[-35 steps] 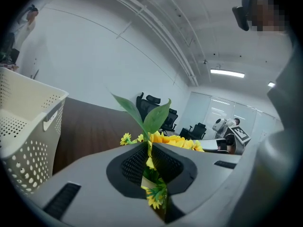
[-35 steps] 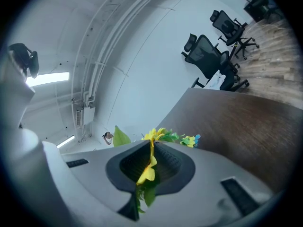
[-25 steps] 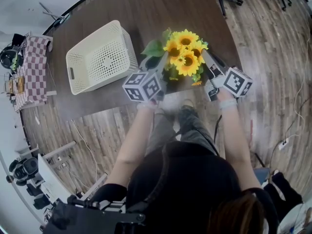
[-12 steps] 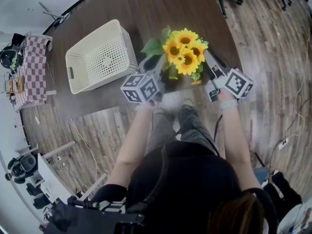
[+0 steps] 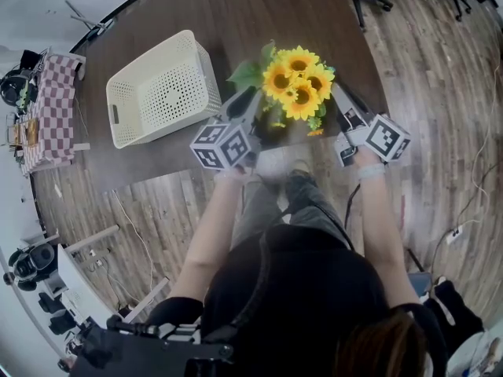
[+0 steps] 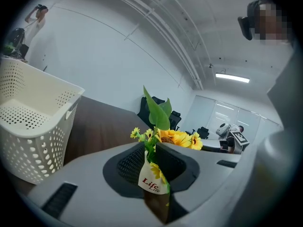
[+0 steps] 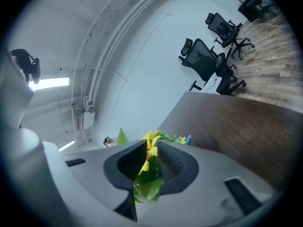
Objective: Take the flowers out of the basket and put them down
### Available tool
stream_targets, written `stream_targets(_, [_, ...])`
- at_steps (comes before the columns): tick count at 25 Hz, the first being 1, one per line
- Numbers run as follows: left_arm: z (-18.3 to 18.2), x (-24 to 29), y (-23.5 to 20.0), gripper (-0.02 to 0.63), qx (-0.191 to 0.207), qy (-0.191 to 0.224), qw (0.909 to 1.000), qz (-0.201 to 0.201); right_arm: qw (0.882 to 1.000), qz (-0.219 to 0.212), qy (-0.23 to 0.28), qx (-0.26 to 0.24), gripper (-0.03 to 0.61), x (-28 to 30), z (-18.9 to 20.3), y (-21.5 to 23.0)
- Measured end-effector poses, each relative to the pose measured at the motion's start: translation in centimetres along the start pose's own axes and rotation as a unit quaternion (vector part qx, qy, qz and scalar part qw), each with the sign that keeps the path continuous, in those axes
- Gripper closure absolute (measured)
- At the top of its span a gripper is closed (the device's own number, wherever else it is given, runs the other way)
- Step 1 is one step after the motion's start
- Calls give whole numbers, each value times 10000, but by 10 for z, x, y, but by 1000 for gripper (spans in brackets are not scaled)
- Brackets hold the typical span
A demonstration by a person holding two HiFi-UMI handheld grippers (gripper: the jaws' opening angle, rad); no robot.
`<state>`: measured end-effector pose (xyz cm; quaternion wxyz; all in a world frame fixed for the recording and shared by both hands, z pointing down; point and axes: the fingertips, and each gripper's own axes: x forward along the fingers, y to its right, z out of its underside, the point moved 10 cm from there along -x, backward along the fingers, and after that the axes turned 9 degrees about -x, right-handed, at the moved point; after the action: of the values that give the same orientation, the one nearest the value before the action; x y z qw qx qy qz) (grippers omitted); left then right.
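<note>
A bunch of yellow sunflowers (image 5: 297, 85) with green leaves stands upright over the near edge of the dark table (image 5: 236, 14), held between my two grippers. My left gripper (image 5: 259, 99) is shut on the lower stems, where a white printed tag (image 6: 152, 181) is pinched between its pads. The flowers (image 6: 175, 138) rise past them. My right gripper (image 5: 336, 91) reaches in from the right and its jaws have just been opening. Leaves and petals (image 7: 150, 171) lie loosely between its pads. The cream perforated basket (image 5: 204, 77) sits empty on the table to the left.
The basket's wall (image 6: 33, 126) stands close on the left in the left gripper view. Black office chairs (image 7: 208, 60) stand beyond the table's far end. A checkered cloth (image 5: 51, 112) covers a small stand on the left. Wood floor surrounds the table.
My left gripper's marker cube has drifted slightly toward the lower left. The bouquet and my right gripper stay nearly where they were.
</note>
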<state>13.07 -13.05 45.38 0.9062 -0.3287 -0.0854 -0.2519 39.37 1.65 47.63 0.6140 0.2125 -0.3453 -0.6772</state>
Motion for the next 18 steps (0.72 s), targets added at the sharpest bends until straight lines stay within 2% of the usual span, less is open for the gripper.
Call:
stream_targets(4, [4,-7,-3,535,11,55,10000,-43,10000,-84,-31,-9,509,-7,4,5])
stream_targets(6, [5,-11,-2,536,41,114,9999,-42,10000,-81,-30,-46,536,-10,6,5])
stream_targets(9, [4,-19,3,599,157,246,9996,-51,9998,-40,33,-170,574,-17,7,2])
stream_targets(11, [5,-24,5,612,205,290,9994,-7,9997,20,56,-250,574,-23,10,0])
stream_targets(13, [9,-30,8,612,193,291,9993,112,9994,44,104,-313,575,-30,15,-4])
stream_targets(18, [15,-49,20,612,301,363,9971,592,9962,-325,393,-703,577,-45,28,-35])
